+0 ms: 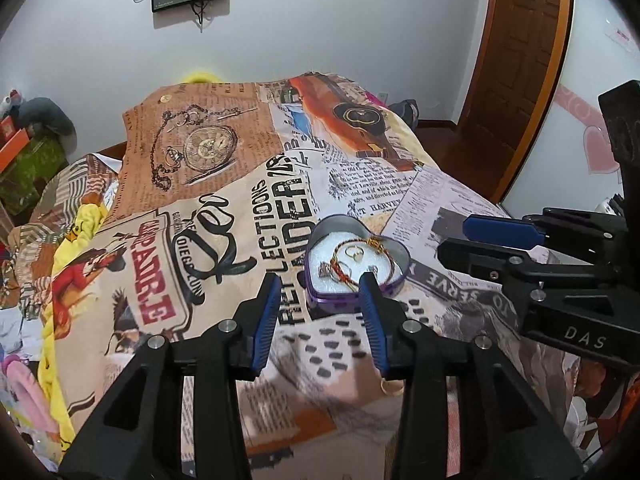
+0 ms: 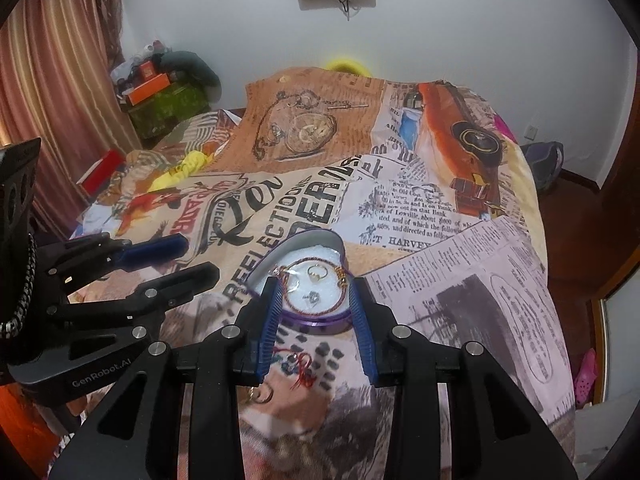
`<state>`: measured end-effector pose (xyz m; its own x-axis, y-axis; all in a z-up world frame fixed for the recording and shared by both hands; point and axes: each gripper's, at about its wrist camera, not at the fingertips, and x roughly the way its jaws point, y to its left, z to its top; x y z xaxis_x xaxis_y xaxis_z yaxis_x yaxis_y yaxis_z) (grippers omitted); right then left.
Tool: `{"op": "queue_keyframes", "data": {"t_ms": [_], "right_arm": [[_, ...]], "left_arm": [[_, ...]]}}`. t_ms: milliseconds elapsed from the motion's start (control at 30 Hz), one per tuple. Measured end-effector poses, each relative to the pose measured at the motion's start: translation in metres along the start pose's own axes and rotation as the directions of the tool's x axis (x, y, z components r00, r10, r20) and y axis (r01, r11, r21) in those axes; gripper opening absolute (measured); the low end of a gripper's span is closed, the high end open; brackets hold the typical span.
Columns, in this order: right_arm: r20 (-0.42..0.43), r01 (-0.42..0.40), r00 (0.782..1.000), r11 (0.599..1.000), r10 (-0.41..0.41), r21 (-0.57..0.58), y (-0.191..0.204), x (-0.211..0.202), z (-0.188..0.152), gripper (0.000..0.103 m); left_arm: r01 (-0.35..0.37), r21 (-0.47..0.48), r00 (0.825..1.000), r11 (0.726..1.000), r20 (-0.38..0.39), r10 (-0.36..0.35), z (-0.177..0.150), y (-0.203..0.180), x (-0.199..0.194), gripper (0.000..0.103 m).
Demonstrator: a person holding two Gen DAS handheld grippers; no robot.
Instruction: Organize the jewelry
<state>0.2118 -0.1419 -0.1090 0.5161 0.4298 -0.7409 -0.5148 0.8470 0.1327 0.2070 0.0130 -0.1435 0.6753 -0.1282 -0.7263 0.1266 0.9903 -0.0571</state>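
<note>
Purple tin, heart-shaped box (image 1: 354,258), open on the printed bedspread (image 1: 208,208) toward the near end of the bed, lined with white foam and already holding a red-and-gold cord bracelet (image 1: 362,258), a gold ring (image 1: 355,253) and a silvery stone ring (image 1: 325,270). Still loose on the bedspread, nearer the bed's near edge than the box: a red string piece (image 2: 304,368) and a gold ring (image 2: 262,394), the latter also peeking out under the left tool's finger in the left wrist view. Left tool (image 1: 320,312) held above the cloth just short of the box, jaws spread with nothing between them. Right tool (image 2: 316,320) likewise parted and empty, framing the box from above without touching it. Judged from this: mid-task, sorting partly done, both tools free between placements. Next move likely a pick of one of the two loose pieces, calling for a descent toward the near edge of the bed, a narrow pinch low against soft fabric, and care not to gather the cloth along with the thin ring or string. Afterwards, a short carry over the box rim and a release onto the foam without dragging the bracelet out.
</note>
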Motion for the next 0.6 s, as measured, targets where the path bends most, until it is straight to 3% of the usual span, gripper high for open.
{"op": "queue_keyframes", "data": {"t_ms": [267,600], "right_arm": [[-0.007,0.005,1.000,1.000,-0.005,0.001,0.009,-0.016,-0.016,0.032],[-0.054,0.012,0.998,1.000,-0.011,0.017,0.013,-0.018,-0.045,0.032]], "left_arm": [[0.002,0.001,1.000,1.000,-0.009,-0.002,-0.018,-0.005,-0.014,0.044],[0.019,0.039,0.996,0.999,-0.083,-0.015,-0.047,-0.021,-0.007,0.045]]}}
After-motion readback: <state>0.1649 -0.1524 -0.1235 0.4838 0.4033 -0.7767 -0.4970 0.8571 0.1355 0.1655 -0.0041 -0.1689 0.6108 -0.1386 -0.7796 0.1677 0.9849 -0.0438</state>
